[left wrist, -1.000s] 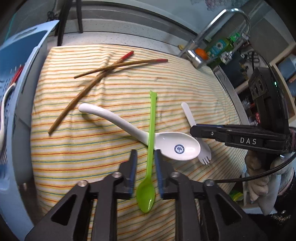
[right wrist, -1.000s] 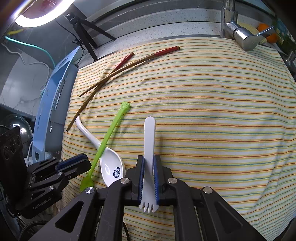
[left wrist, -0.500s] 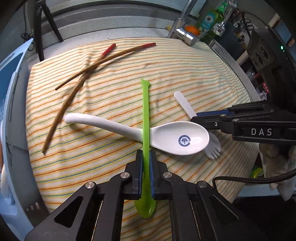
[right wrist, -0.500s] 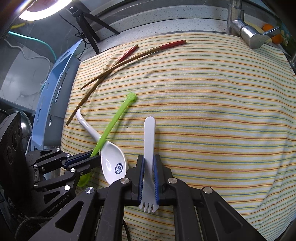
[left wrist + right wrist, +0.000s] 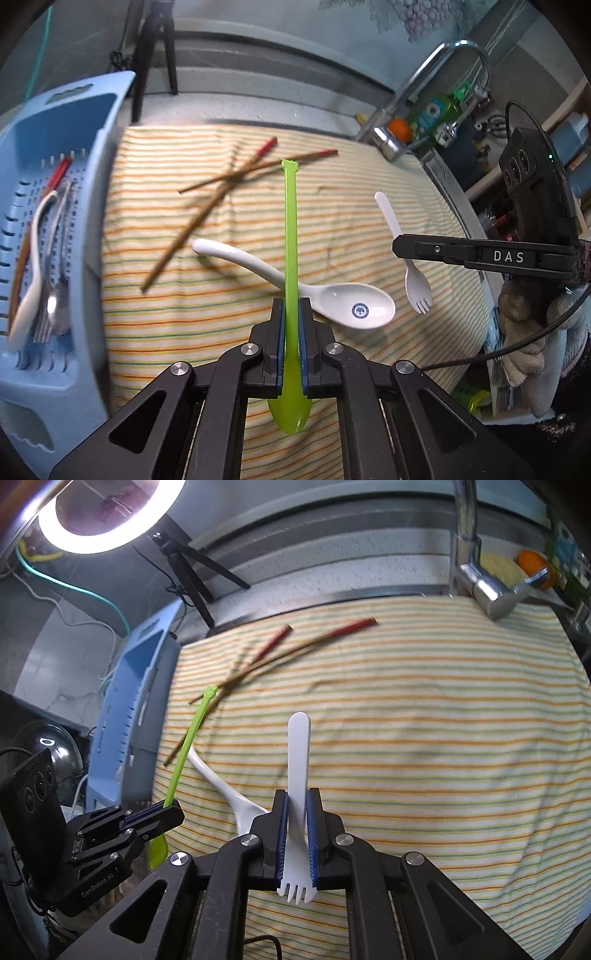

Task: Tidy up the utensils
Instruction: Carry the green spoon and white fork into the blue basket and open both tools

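My left gripper (image 5: 291, 314) is shut on a green plastic spoon (image 5: 290, 236) and holds it above the striped cloth (image 5: 258, 314); it also shows in the right wrist view (image 5: 155, 814). My right gripper (image 5: 296, 805) is shut on a white plastic fork (image 5: 298, 753), lifted off the cloth; the fork also shows in the left wrist view (image 5: 408, 269). A white ceramic spoon (image 5: 332, 301) and two brown chopsticks with red ends (image 5: 236, 177) lie on the cloth.
A blue slotted basket (image 5: 92, 122) at the left holds several utensils, among them a white spoon (image 5: 29, 266). A chrome tap (image 5: 476, 568) stands at the far right corner. A tripod (image 5: 155, 44) stands behind the cloth.
My left gripper closed on the green spoon and lifted it off the cloth. My right gripper lifted the white fork. Both views now look from higher up.
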`<state>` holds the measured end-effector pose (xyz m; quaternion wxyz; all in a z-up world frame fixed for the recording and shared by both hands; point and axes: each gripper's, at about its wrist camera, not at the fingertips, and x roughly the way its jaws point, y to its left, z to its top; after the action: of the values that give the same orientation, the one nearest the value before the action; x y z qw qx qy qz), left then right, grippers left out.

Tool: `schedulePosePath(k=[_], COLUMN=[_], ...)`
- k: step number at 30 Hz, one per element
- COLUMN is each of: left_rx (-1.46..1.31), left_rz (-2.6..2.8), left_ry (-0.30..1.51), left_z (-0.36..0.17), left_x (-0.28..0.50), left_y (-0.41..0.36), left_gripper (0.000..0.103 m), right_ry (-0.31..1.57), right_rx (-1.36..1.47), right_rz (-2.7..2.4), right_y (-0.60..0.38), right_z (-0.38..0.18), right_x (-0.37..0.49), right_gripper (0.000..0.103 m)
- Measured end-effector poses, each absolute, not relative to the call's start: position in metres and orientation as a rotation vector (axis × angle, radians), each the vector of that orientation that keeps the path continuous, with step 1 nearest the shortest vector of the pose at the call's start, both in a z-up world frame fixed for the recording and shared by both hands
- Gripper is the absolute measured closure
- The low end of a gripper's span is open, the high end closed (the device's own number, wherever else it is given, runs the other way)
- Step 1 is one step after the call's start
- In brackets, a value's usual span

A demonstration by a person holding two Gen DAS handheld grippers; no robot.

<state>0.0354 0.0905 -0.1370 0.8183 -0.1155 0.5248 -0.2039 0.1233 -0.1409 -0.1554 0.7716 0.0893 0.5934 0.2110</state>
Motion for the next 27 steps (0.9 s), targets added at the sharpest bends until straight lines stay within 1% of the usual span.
schedulePosePath(k=[7, 14, 24, 27], left_rx=[-0.269, -0.304, -0.424, -0.39], left_rz=[-0.341, -0.24, -0.151, -0.123], left_ry=[1.051, 1.026, 0.991, 0.997], left_z=[-0.118, -0.115, -0.119, -0.121], left_x=[0.037, 0.033, 0.037, 0.039], left_y=[0.138, 0.188, 0.245, 0.252], left_gripper=[0.098, 0.098, 0.098, 0.098], right_ry=[1.231, 1.199, 1.229, 1.246], right_rx=[0.188, 0.178, 0.19, 0.203], right_rz=[0.527, 0.616, 0.726, 0.733], right_y=[-0.11, -0.061, 0.025, 0.044], right_z=[-0.13, -0.113, -0.113, -0.119], right_x=[0.127, 0.135, 0.148, 0.155], right_gripper=[0.094, 0.094, 0.094, 0.094])
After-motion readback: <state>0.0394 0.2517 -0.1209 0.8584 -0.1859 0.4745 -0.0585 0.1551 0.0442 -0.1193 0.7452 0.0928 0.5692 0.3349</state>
